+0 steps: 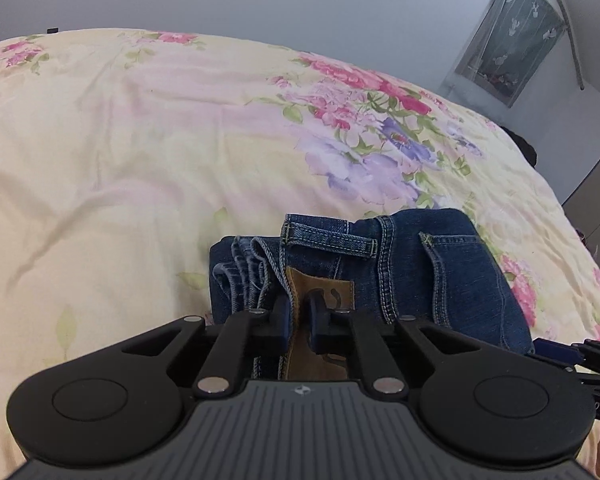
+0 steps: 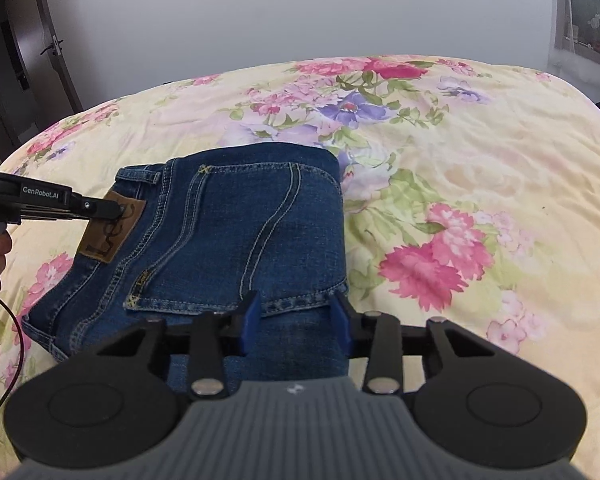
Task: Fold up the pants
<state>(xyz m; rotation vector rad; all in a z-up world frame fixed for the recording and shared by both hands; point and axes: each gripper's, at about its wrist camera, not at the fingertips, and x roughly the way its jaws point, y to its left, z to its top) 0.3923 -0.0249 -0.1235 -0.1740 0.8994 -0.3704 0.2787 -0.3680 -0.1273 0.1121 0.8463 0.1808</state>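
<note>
Dark blue jeans [image 2: 236, 232] lie folded into a compact stack on the floral bedspread [image 2: 480, 168], back pocket and brown leather waistband patch [image 2: 110, 230] facing up. My left gripper [image 1: 298, 308] is shut on the waistband at the patch [image 1: 320, 280]; it also shows in the right wrist view [image 2: 118, 210] coming in from the left. My right gripper [image 2: 296, 316] is open, its blue fingers [image 2: 250, 316] straddling the near edge of the folded jeans without clamping them. The jeans also show in the left wrist view [image 1: 440, 272].
The bed [image 1: 100, 168] fills both views, with a grey wall behind. A dark door [image 2: 16, 60] stands at the far left. A curtained window [image 1: 508, 40] is at the right. A red cable [image 2: 8, 344] trails from the left hand.
</note>
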